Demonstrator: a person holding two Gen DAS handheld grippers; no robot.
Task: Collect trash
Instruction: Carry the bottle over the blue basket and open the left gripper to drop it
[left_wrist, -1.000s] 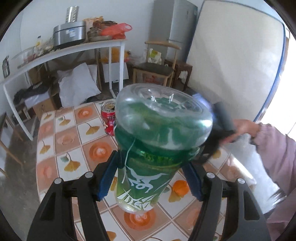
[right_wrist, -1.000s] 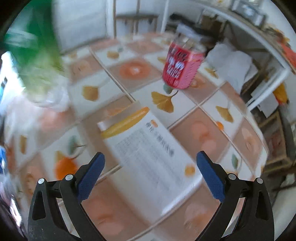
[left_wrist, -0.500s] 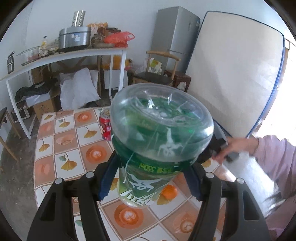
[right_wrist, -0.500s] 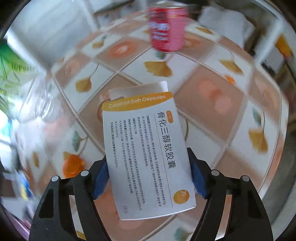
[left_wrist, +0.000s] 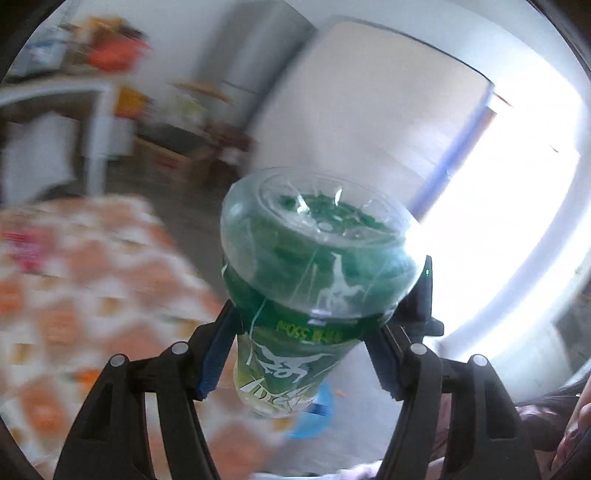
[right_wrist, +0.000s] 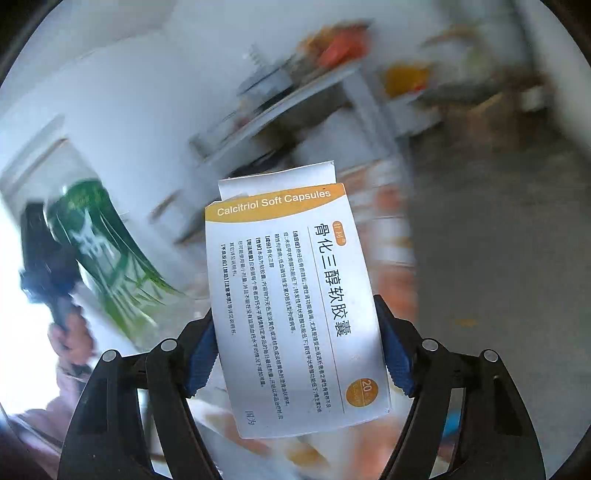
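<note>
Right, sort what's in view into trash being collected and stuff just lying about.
Job in hand:
green bottle, clamped in the left tongs
medicine box, clamped in the right tongs

Just lying about:
white shelf table
leaning mattress

Your left tongs (left_wrist: 303, 354) are clamped on the green bottle (left_wrist: 314, 280), held aloft. Your right tongs (right_wrist: 297, 365) pinch the capsule box (right_wrist: 295, 306), raised too.
</note>
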